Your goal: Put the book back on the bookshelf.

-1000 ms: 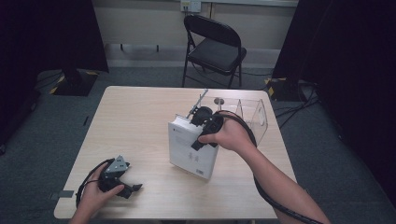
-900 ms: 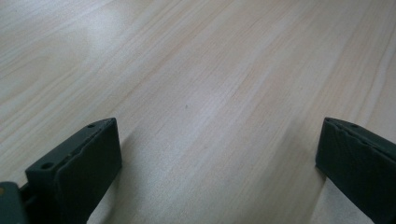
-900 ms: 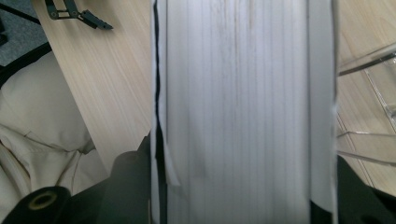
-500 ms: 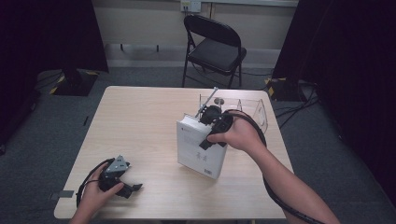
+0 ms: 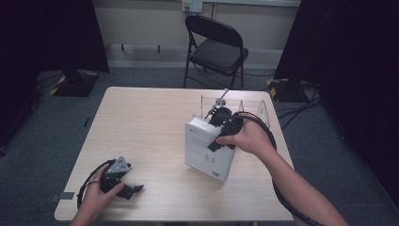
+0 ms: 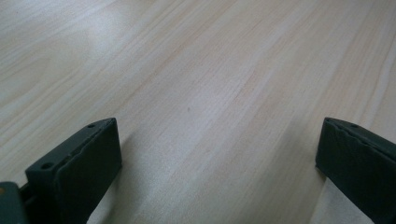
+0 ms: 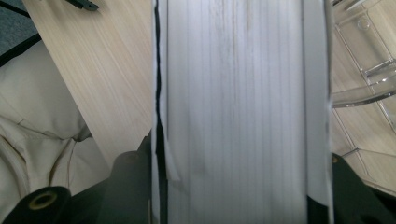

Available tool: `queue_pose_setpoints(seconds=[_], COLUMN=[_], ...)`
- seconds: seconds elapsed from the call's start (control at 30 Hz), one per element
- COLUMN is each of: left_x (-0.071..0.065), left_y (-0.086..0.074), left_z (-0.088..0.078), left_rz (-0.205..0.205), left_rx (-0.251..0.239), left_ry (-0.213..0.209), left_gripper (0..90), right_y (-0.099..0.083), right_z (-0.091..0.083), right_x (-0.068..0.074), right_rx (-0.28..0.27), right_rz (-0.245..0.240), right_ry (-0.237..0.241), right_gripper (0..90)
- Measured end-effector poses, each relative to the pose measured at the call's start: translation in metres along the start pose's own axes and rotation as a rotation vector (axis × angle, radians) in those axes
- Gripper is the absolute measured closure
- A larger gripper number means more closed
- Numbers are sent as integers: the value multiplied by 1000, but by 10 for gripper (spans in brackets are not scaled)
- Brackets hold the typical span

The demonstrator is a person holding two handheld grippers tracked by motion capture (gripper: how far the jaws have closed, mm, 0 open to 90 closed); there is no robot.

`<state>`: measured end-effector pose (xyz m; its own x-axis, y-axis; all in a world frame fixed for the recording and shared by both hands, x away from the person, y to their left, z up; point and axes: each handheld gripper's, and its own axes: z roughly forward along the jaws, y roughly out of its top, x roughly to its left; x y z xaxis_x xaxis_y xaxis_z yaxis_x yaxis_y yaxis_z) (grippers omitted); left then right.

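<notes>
A thick white book (image 5: pixel 207 151) stands tilted on the wooden table (image 5: pixel 141 122), right of the middle. My right gripper (image 5: pixel 224 131) is shut on its upper end. In the right gripper view the book's page edge (image 7: pixel 233 107) runs between both black jaws, which press on its covers. A clear acrylic rack (image 5: pixel 254 110) stands just behind and right of the book, and its curved walls (image 7: pixel 359 84) lie beside the book. My left gripper (image 5: pixel 131 190) rests on the table near the front left corner, its jaws open wide over bare wood (image 6: pixel 219 172).
A black folding chair (image 5: pixel 216 47) stands behind the table's far edge. Cables lie on the grey carpet at both sides. A black cable trails from my right gripper along the forearm. A pale sleeve (image 7: pixel 42 140) lies below the table edge.
My right gripper has carried the white book to the right, closer to the clear rack. The left gripper has stayed where it was.
</notes>
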<state>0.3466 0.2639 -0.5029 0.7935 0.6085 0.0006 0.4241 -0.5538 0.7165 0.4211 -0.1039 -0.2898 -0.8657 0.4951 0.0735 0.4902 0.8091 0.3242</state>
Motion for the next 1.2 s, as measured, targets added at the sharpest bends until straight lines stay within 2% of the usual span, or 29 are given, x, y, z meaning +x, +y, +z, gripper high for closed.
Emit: queue_pose_setpoints(seconds=[0.13,0.63,0.77,0.97,1.2], left_x=[0,0,1,0,0], left_y=[0,0,1,0,1], left_z=[0,1,1,1,2], left_rz=[-4,-2,0,-7,-7], left_rx=[-1,1,1,-3,-4], left_ry=[-4,-5,-6,-6,-8], left_gripper=[0,0,0,0,0], right_y=[-3,-20,-24,-34,-41], right_z=[-2,-9,-11,-16,-22], right_x=[-1,-8,-10,-16,-21], right_rx=[-1,-6,-3,-19,-23], right_rz=[-5,45,43,82,99], right_ry=[-5,-15,-23,-23,-33], right_gripper=[524,524,524,524,524])
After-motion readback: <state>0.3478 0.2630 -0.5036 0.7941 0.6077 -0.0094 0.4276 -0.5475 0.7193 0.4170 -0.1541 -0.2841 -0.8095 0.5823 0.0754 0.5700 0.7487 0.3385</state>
